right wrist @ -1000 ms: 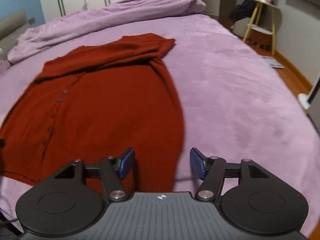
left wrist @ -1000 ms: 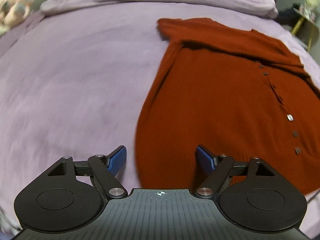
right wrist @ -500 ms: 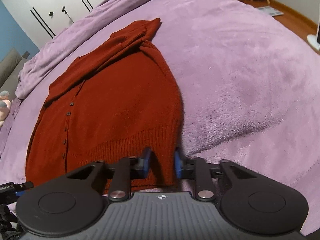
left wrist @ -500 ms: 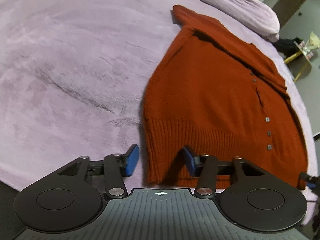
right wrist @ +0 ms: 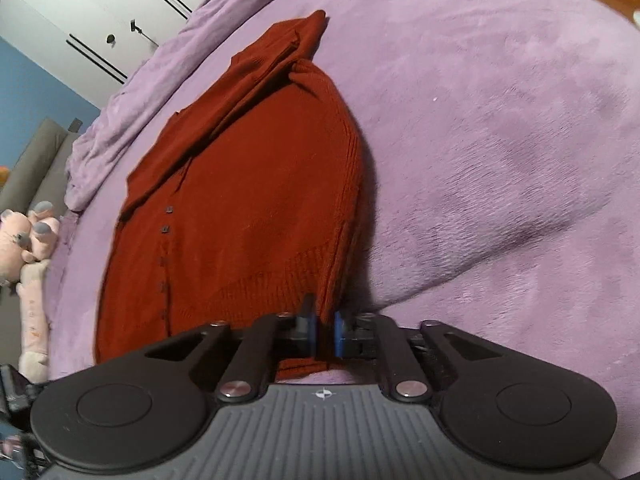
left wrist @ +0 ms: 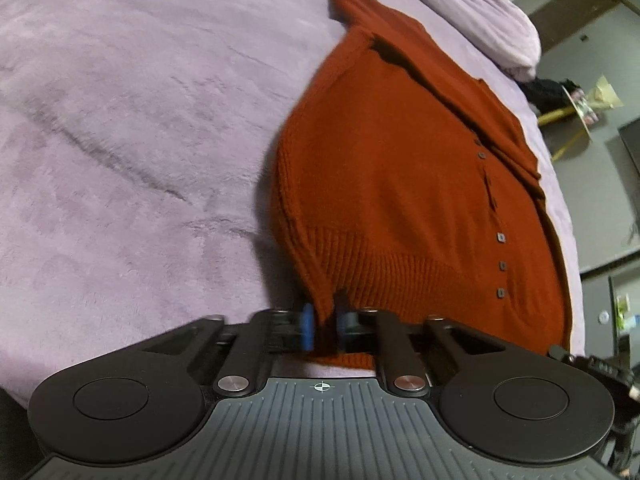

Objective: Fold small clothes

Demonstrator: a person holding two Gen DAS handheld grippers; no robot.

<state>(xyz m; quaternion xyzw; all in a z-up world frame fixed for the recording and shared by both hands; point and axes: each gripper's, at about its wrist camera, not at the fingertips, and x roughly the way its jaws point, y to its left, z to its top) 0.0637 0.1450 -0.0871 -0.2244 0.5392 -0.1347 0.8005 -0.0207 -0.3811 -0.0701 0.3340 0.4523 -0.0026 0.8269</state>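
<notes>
A rust-red knitted cardigan [left wrist: 400, 184] with a row of small buttons lies on the purple bed, its sleeves folded across the top. My left gripper [left wrist: 323, 326] is shut on the left corner of its ribbed hem and lifts it off the blanket. The cardigan also shows in the right wrist view [right wrist: 248, 200]. My right gripper [right wrist: 325, 330] is shut on the right corner of the hem, which is pulled up into a ridge.
The purple blanket [left wrist: 120, 140] covers the bed on all sides. A rolled duvet [right wrist: 168, 72] lies at the head. A pink plush toy [right wrist: 24, 248] sits at the left edge. A yellow side table [left wrist: 576, 112] and white wardrobe [right wrist: 100, 8] stand beyond.
Both grippers came down to the hem corners and closed on them. The hem edges now rise off the blanket.
</notes>
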